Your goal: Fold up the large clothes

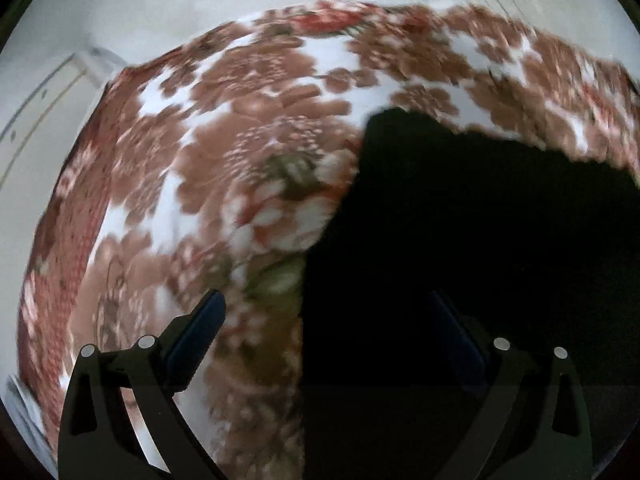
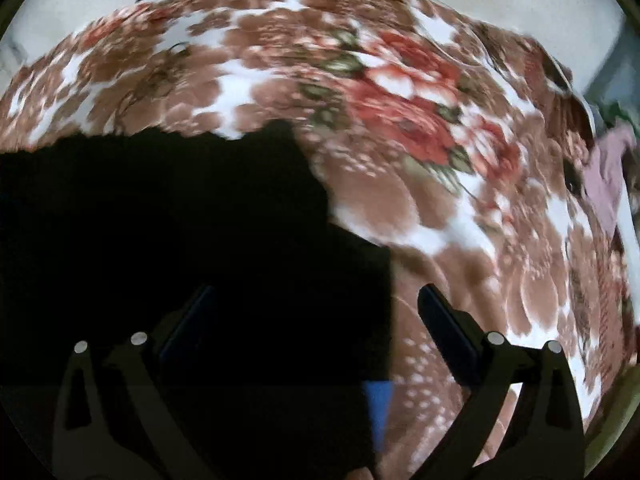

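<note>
A large black garment (image 1: 480, 240) lies on a brown, white and red floral blanket (image 1: 240, 140). In the left wrist view it fills the right half, its left edge running down the middle. My left gripper (image 1: 328, 304) is open above that edge, its left finger over the blanket and its right finger over the black cloth. In the right wrist view the black garment (image 2: 180, 240) fills the left half on the floral blanket (image 2: 420, 120). My right gripper (image 2: 316, 296) is open, straddling the garment's right edge. Both views are motion-blurred.
Pale floor (image 1: 140, 8) surrounds the blanket at the top of both views. A pinkish cloth (image 2: 608, 176) lies at the blanket's right edge in the right wrist view. A small blue patch (image 2: 378, 408) shows beside the black garment's lower edge.
</note>
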Tool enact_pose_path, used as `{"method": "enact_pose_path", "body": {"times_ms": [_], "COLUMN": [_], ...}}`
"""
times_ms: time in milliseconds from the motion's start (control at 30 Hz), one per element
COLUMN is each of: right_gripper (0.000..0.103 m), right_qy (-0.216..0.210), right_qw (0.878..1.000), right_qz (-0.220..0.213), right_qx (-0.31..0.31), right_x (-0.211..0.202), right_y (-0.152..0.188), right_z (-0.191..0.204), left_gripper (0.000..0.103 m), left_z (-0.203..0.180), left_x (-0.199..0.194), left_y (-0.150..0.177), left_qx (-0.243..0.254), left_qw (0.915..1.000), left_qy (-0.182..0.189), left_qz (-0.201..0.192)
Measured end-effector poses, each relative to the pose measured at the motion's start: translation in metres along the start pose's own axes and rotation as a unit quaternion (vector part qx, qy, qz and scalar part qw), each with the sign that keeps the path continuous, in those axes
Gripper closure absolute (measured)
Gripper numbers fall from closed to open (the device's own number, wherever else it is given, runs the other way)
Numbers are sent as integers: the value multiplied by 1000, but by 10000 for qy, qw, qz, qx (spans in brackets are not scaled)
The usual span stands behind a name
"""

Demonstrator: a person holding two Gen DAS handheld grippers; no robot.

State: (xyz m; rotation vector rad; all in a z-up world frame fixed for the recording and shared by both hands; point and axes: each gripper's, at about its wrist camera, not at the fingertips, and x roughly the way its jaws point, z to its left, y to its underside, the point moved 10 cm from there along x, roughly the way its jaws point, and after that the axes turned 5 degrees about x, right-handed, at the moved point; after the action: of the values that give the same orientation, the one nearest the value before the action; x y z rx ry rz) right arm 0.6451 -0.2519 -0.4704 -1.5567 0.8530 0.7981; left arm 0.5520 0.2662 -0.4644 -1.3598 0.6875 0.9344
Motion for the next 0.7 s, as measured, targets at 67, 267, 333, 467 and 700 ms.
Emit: {"method": "enact_pose_path", "body": {"times_ms": [67,267,333,467,700], "right_gripper": [5,5,5,5,5], "right_qy": [-73,-581,-722,-958,-1203], "right_qw": [9998,9977,9965,9941,9918], "right_qz": [-189,-354,-432,-454,-310], "right_qx": [-70,68,-24,-225,-302], "right_x": [-19,-64,-75,-92,-101], "right_y": [-3,3,4,14,44], "right_z": [2,31,47,77,115], "left_gripper": [6,6,6,6,6], "left_z": [5,1,-9,-27,-41], "left_x": [-28,-98,-107,-120,-123], "left_y": [-3,33,54,104,189], "left_qx": [-407,-1196,-1389,-1682,-2551], "left_qw": [9979,9884,9855,9807,9611], "left_qy": [340,667,770,894,1030], "left_qz": [-363,-661,-598,-444,-255]}}
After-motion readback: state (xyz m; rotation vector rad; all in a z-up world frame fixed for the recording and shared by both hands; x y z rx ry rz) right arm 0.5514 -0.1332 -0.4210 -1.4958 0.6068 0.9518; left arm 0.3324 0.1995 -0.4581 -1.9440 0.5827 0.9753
